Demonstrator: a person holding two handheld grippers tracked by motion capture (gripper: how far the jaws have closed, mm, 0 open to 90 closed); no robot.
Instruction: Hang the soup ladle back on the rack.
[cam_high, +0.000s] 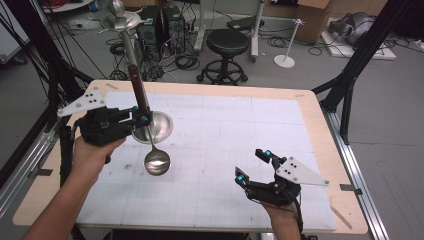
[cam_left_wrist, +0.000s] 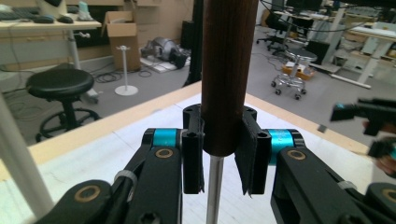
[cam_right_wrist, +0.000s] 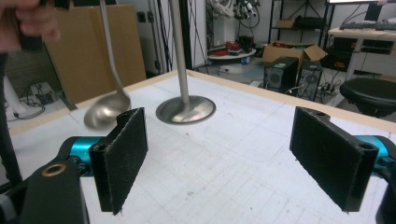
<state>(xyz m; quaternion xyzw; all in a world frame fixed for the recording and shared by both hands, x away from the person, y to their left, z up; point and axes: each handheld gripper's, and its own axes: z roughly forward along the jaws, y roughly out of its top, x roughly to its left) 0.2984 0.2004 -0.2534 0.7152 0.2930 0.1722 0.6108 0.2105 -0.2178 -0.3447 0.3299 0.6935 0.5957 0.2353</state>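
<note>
While the left gripper (cam_high: 142, 118) clenches the ladle's (cam_high: 156, 160) dark handle, long axis near upright and bowl hanging just above the surface (cam_high: 225, 150), the released right gripper (cam_high: 252, 165) waits well apart.

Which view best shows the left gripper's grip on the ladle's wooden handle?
The left gripper view: its jaws clamp the wooden handle close up. The high view shows left gripper sideways, small; the right gripper view shows the ladle bowl.
</note>
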